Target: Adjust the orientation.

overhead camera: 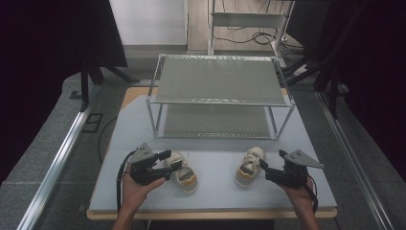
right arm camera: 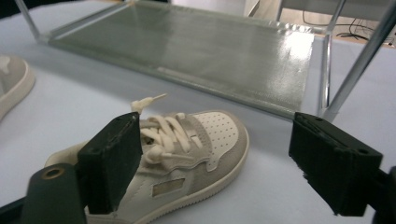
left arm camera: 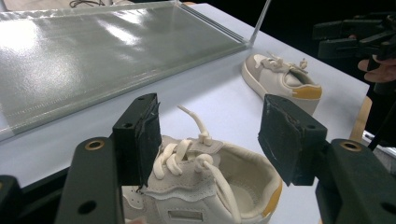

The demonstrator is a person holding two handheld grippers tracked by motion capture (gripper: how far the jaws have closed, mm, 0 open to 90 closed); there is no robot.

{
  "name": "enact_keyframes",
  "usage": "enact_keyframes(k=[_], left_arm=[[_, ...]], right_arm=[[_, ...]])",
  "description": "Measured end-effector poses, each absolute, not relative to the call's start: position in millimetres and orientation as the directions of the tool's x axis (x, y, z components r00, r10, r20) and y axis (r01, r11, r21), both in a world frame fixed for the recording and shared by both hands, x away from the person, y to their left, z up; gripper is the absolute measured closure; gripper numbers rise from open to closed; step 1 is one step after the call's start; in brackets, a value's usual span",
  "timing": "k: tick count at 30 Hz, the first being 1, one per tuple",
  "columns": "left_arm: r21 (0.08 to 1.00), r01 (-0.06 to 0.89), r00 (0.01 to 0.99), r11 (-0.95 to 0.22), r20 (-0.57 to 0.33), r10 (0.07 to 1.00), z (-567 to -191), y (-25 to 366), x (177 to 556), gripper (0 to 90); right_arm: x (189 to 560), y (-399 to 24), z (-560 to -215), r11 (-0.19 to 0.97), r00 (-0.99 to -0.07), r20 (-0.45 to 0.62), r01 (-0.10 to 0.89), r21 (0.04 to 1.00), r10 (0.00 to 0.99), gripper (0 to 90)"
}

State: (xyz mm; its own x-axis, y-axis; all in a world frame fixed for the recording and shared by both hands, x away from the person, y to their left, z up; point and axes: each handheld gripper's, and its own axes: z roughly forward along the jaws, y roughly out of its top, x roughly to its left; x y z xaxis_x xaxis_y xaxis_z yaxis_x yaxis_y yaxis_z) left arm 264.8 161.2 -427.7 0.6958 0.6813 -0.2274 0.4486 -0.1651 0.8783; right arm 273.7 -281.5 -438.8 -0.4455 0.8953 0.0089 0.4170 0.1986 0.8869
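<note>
Two small cream and grey sneakers with yellow heels lie on the pale table. The left shoe (overhead camera: pixel 186 176) (left arm camera: pixel 210 191) sits under my left gripper (overhead camera: pixel 171 160) (left arm camera: pixel 210 140). Its jaws stand open to either side of the laces and collar, with a gap on the right side. The right shoe (overhead camera: pixel 249 166) (right arm camera: pixel 196 149) lies toe toward the rack. My right gripper (overhead camera: pixel 272 159) (right arm camera: pixel 219 158) is open just behind it. Its left jaw is in front of the shoe's heel side and its right jaw is over bare table.
A two-shelf metal rack (overhead camera: pixel 220 101) (left arm camera: pixel 93 56) (right arm camera: pixel 210 51) stands at the back of the table (overhead camera: pixel 215 196), both shelves bare. The left gripper view also shows the right shoe (left arm camera: pixel 280 79) and the other gripper (left arm camera: pixel 355 35). Dark curtains flank the table.
</note>
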Motion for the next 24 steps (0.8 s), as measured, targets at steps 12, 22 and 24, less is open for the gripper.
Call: enact_keyframes(k=[12,22,24], left_arm=[[0.874,0.459,0.694,-0.160,-0.240,0.678,-427.5,161.7,261.0,36.7],[0.869,0.465,0.703,-0.173,-0.243,0.668,-428.0,158.4,268.9,36.7],[0.865,0.466,0.704,-0.185,-0.236,0.670,-428.9,157.0,269.1,36.6]], right_arm=[[268.9,-283.5,-435.5,0.172,-0.498,0.022,0.341,0.924,0.867,25.7],[260.0,-262.0,-431.7,0.209,-0.541,0.012,0.346,0.915,0.841,41.0],[259.4,-259.3,-428.8,0.193,-0.553,0.034,0.347,0.918,0.833,45.2]])
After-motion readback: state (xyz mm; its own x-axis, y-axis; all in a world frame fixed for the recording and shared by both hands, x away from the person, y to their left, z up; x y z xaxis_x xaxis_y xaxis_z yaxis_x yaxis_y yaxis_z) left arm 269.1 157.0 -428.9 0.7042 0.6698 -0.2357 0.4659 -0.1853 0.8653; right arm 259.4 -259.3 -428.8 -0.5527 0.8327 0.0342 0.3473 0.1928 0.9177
